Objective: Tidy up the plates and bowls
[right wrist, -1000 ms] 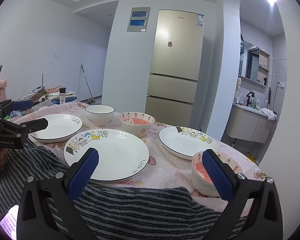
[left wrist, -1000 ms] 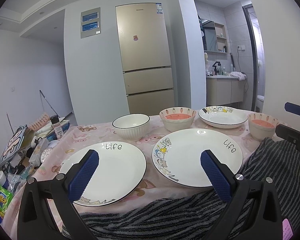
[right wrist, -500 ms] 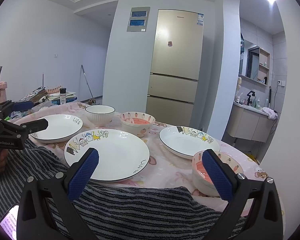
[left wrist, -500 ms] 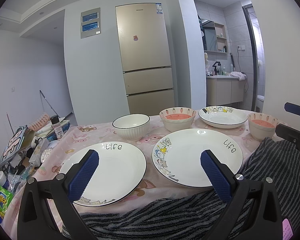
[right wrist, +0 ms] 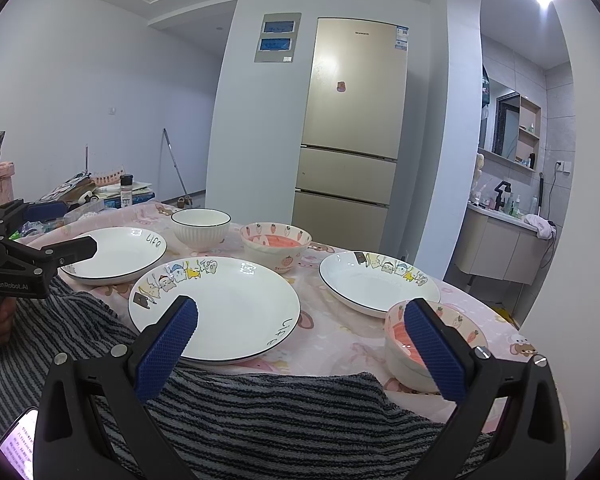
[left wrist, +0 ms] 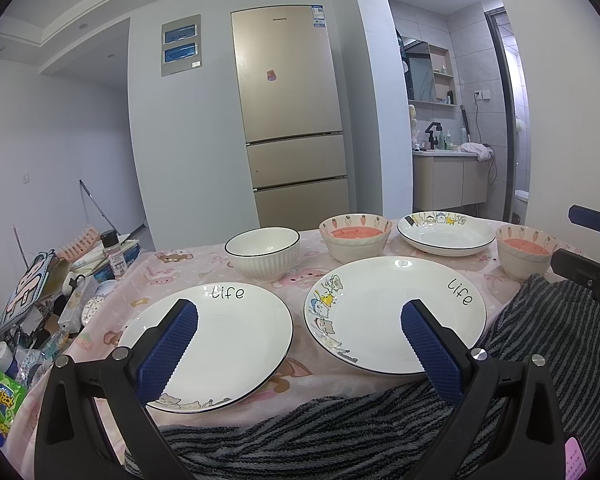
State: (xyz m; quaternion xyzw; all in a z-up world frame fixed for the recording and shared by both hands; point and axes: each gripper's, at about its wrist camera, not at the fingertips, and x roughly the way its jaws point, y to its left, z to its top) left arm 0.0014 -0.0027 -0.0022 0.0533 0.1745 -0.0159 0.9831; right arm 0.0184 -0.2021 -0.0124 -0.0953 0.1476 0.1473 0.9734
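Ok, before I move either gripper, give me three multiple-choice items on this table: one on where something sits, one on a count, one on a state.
1. Where does the white ribbed bowl stand?
A. stacked in a pink bowl
B. on the cloth behind the left "Life" plate
C. on the striped towel

2. How many bowls with pink insides are on the table?
A. one
B. two
C. four

3. What state are the left gripper and right gripper in?
A. both open, holding nothing
B. left shut on a plate
C. right shut on a bowl

Answers:
1 B: it sits alone on the pink tablecloth, past that plate's far rim.
2 B: one carrot bowl mid-table, another carrot bowl at the right edge.
3 A: both pairs of blue fingers stand wide apart with nothing between them.
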